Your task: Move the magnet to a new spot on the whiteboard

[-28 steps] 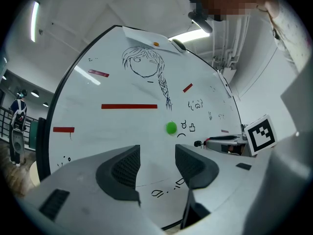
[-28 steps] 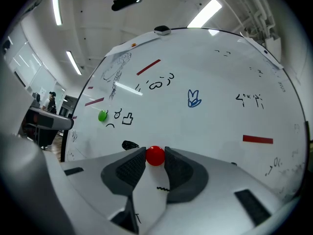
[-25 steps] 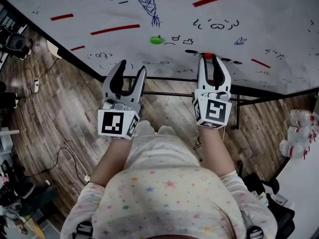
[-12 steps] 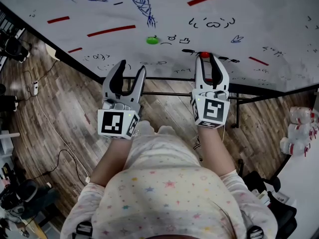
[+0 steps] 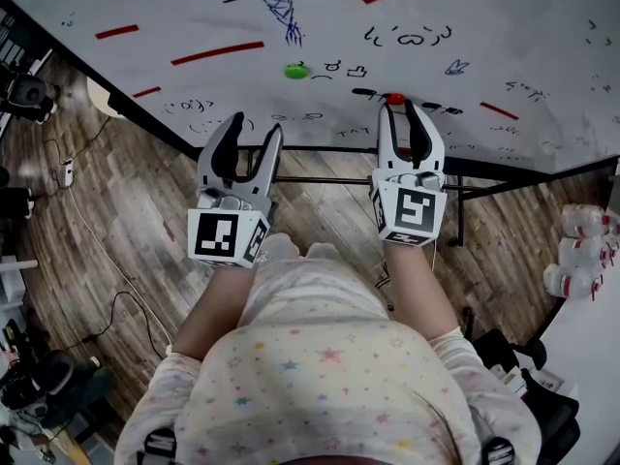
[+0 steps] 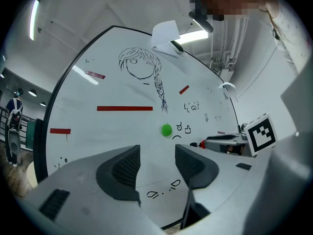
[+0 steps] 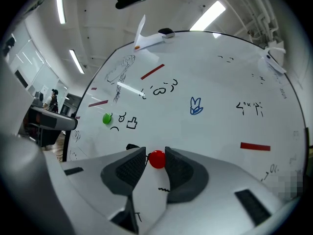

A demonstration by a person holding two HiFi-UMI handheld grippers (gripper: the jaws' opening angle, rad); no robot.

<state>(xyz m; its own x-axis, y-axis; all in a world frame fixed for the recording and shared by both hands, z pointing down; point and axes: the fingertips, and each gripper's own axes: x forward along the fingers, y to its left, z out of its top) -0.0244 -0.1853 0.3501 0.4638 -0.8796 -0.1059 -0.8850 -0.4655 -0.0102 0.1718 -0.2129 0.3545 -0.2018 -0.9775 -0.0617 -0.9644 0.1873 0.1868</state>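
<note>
Above a wood floor (image 5: 126,221), on the scribbled whiteboard (image 5: 542,27), right gripper (image 5: 397,108) jaws clench the round red magnet (image 7: 156,159); left gripper (image 5: 257,124) jaws hang released.

glossy whiteboard (image 5: 542,27), wood-plank floor (image 5: 126,221)

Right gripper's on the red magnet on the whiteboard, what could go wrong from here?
1. The right gripper holds the red magnet only at its very tips, so it may slip free when pulled off the whiteboard and drop.
2. Sliding it instead of lifting could smear the black marker scribble just beside it.
</note>
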